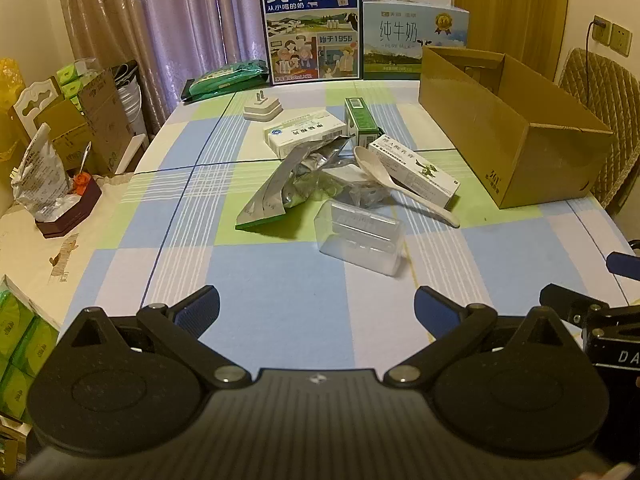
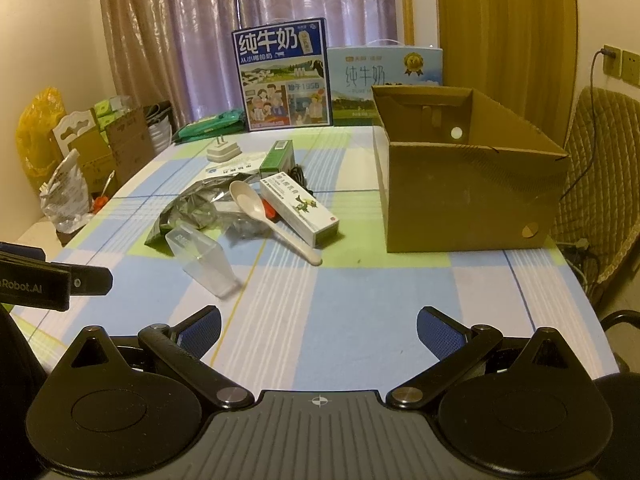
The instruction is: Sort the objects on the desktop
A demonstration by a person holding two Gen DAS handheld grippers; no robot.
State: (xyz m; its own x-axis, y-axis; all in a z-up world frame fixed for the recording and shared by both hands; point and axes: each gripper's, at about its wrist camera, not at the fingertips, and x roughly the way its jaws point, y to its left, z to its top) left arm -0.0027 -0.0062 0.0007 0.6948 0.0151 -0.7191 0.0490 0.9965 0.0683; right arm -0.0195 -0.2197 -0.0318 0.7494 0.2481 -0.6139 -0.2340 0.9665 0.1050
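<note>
Near the front edge of the desk (image 1: 280, 292), both grippers hang above the checked cloth, each with its fingers spread wide and nothing between them: the left gripper (image 1: 316, 306) and, just beside it, the right gripper (image 2: 319, 326). Toward the desk's middle lies a loose heap: a clear plastic case (image 1: 362, 238) nearest the front, crumpled foil packets (image 1: 298, 178) behind it, and a white spoon (image 1: 394, 182) resting across a long white medicine box (image 1: 416, 170). A second white box (image 1: 306, 132), a green box (image 1: 360, 118) and a white plug adapter (image 1: 262, 108) sit farther back. By the right edge stands an open cardboard box (image 2: 468, 188), well apart from the heap. Two milk cartons (image 1: 314, 26) stand at the far edge.
</note>
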